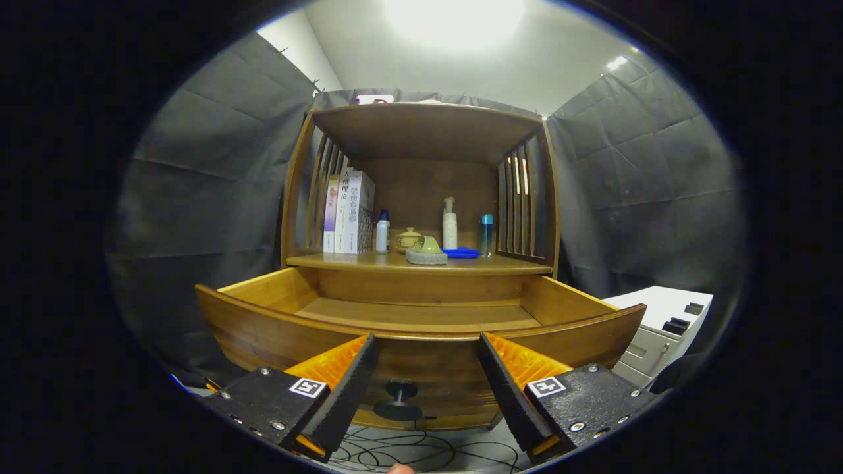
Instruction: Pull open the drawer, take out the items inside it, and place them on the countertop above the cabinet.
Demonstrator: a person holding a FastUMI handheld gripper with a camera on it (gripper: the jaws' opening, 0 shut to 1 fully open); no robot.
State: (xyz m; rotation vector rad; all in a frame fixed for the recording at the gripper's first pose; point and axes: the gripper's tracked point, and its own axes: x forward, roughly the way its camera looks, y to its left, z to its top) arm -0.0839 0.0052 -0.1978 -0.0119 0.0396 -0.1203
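The drawer (421, 316) stands pulled out, its visible floor bare. The gripper (428, 368) is spread wide, holding nothing, its knob (399, 399) between the fingers. On the countertop (421, 263) stand books (349, 214) with unreadable spines, bottles (450, 224), a teapot (409, 239).

Wooden countertop (369, 262) with books (349, 212), bottles (382, 232), perhaps a teapot (409, 239), blue cloth (461, 252).

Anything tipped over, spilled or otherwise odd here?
One thing: the green cup on the countertop lies tipped on a grey pad. The drawer stands open; the gripper is open before its knob.
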